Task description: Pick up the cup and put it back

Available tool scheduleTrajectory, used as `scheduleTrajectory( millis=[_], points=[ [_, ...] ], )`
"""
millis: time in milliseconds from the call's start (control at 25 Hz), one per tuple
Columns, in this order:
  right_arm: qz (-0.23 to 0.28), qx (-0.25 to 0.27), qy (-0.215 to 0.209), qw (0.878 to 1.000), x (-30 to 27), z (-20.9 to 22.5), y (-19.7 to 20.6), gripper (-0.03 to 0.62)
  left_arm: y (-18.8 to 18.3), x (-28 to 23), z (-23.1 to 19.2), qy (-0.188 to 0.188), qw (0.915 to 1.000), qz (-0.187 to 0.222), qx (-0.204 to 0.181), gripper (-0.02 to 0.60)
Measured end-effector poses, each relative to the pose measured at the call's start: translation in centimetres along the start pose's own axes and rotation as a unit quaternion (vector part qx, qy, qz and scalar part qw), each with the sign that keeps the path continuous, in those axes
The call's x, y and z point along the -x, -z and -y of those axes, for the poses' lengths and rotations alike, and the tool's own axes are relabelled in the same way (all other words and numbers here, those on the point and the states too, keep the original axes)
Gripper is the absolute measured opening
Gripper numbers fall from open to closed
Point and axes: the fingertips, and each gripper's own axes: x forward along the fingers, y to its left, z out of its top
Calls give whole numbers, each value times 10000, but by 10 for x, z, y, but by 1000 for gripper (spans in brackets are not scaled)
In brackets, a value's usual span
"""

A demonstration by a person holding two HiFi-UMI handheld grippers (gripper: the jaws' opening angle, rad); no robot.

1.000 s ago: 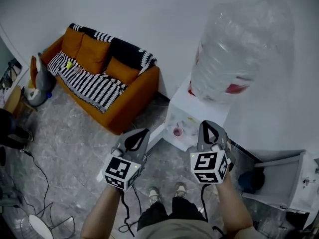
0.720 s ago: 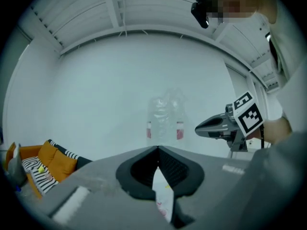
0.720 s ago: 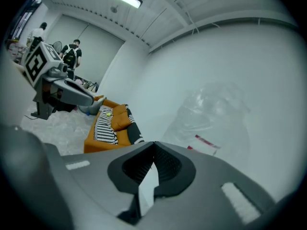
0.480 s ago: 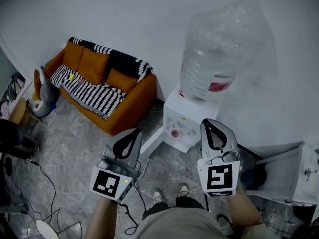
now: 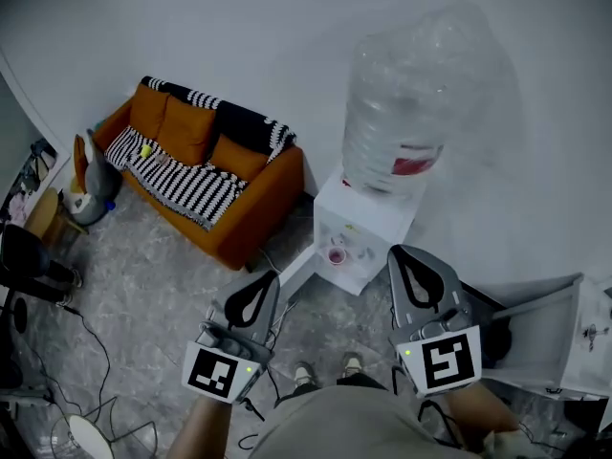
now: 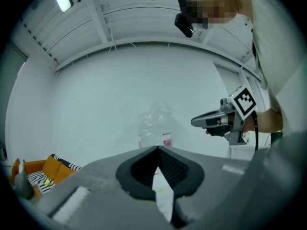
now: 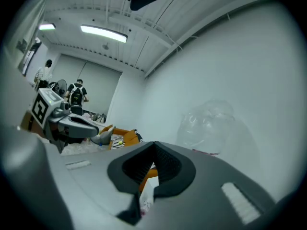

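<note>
A small pink cup stands in the recess of a white water dispenser that carries a big clear bottle. Both grippers hang in front of the dispenser, short of the cup and apart from it. My left gripper is below and left of the cup, with its jaws shut and empty. At the cup's lower right is my right gripper, also shut on nothing. The left gripper view looks past shut tips to the bottle. From the right gripper the bottle is also visible.
An orange sofa with a striped blanket stands against the wall at the left. A grey-white open box sits on the floor at the right. Cables trail over the marble floor. People stand far off.
Both grippers have drawn back from the dispenser and sit lower in the head view. The dispenser and bottle look farther away. Both stayed shut.
</note>
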Motion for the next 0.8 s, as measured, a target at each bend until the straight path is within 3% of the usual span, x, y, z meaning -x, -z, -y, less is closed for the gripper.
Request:
scheduleTrajectory(
  millis=[160, 520, 640, 800],
  points=[
    [106, -168, -236, 9995, 16, -5, -6, 3, -1, 8, 2, -123, 9995, -114, -259, 2],
    [-274, -225, -631, 9974, 28, -16, 24, 3, 7, 11, 17, -315, 9985, -398, -187, 2],
    [-309, -45, -589, 9978, 31, -14, 25, 3, 6, 9, 24, -285, 9986, -404, -165, 2],
    [-323, -214, -604, 9974, 29, -11, 26, 3, 11, 6, 23, -332, 9982, -493, -84, 2]
  ],
)
